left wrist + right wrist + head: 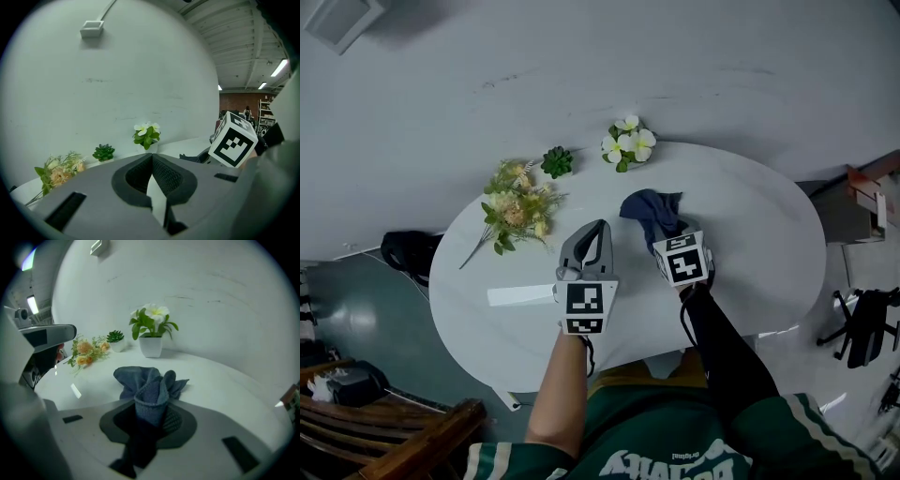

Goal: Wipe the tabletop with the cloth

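Beyond cloth (652,214): flowerpot (628,142), succulent (557,161), bouquet (517,206)

The white oval tabletop (769,234) carries a potted white-flowered plant (629,143) and a small succulent (557,161) at its far edge, a flower bouquet (517,208) lying at left, and a bunched dark blue cloth (652,211) near the middle.

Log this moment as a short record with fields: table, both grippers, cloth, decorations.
table: white, oval top
right gripper: jaws closed on a fold of the cloth
left gripper: jaws together, nothing between them, held over the table beside the right gripper
cloth: dark blue, bunched, lying on the table ahead of the right gripper
decorations: potted white flowers, small succulent, bouquet lying flat; all toward the far edge
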Demonstrator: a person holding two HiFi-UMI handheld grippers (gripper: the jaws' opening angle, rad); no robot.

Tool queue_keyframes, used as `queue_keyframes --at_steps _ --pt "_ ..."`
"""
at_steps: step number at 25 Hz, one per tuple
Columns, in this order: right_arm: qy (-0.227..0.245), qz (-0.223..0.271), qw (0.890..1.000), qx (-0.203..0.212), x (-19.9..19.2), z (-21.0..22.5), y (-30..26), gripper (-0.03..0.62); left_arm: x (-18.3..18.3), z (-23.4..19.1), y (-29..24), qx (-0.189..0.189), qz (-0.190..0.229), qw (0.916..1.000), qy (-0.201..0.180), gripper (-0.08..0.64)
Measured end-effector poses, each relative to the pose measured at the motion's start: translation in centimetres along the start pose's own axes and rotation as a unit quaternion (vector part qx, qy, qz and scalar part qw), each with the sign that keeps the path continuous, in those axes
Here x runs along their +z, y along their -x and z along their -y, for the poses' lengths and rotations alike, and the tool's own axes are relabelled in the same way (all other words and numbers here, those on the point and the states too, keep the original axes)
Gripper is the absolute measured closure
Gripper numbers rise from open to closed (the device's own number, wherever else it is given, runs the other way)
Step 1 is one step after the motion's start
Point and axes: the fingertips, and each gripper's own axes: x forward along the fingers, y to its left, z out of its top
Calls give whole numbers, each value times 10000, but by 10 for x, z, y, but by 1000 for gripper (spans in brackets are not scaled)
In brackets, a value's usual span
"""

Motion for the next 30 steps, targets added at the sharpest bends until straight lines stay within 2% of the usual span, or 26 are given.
queue_keyframes --at_steps 14,25,30 --pt "-440 54 9983 -378 -47 188 52 502 45 154 -90 -368 62 9992 -162 563" --pt "-1048 26 9877 -1161 -118 343 122 500 61 281 -141 -932 107 9954 -201 563" --pt "-1337 -36 9795 -1504 -156 394 157 500 70 319 -147 -1093 156 9937 -211 563"
